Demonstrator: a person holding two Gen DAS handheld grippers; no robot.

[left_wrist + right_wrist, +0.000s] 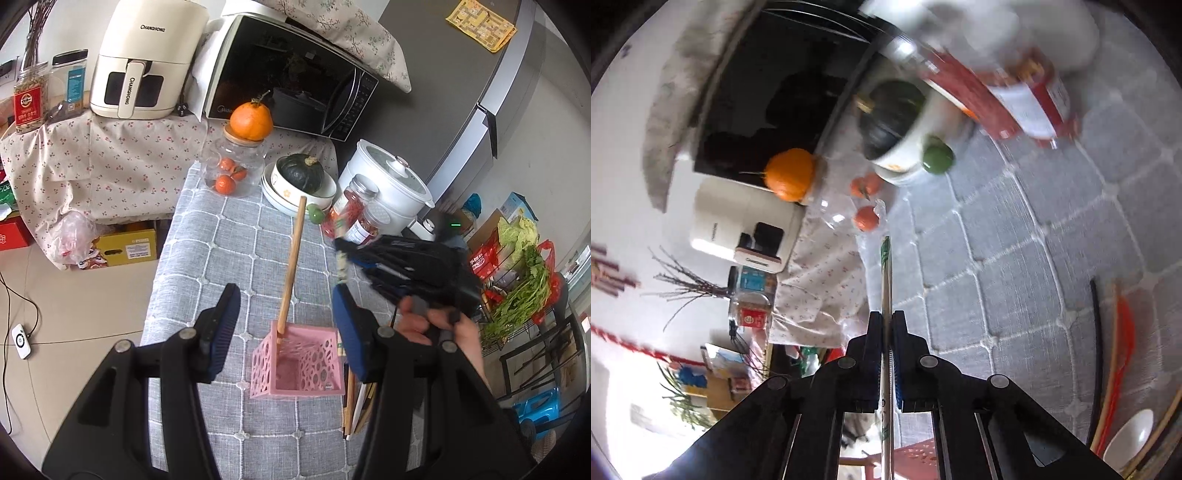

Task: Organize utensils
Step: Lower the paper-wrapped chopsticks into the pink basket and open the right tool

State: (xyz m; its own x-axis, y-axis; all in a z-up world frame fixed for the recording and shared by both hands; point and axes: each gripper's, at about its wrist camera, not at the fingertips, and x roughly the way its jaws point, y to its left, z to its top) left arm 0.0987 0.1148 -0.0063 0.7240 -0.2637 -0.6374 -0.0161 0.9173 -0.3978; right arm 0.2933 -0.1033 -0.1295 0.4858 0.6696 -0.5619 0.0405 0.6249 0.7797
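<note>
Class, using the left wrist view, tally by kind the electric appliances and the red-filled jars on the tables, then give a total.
Air fryer: 1
Microwave: 1
White cooker: 1
Red-filled jars: 2
Total: 5

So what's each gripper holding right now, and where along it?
Right gripper is clamped on a thin green-tipped chopstick, roughly mid-length. Left gripper is open, holding nothing.

Left wrist: looks down along its fingers, close over the grey checked tablecloth (229, 236).
Right wrist: rolled sideways, close, facing the same table.
Shared: round orange fruit (252, 122) (790, 174), dark green squash (301, 172) (890, 110).
</note>
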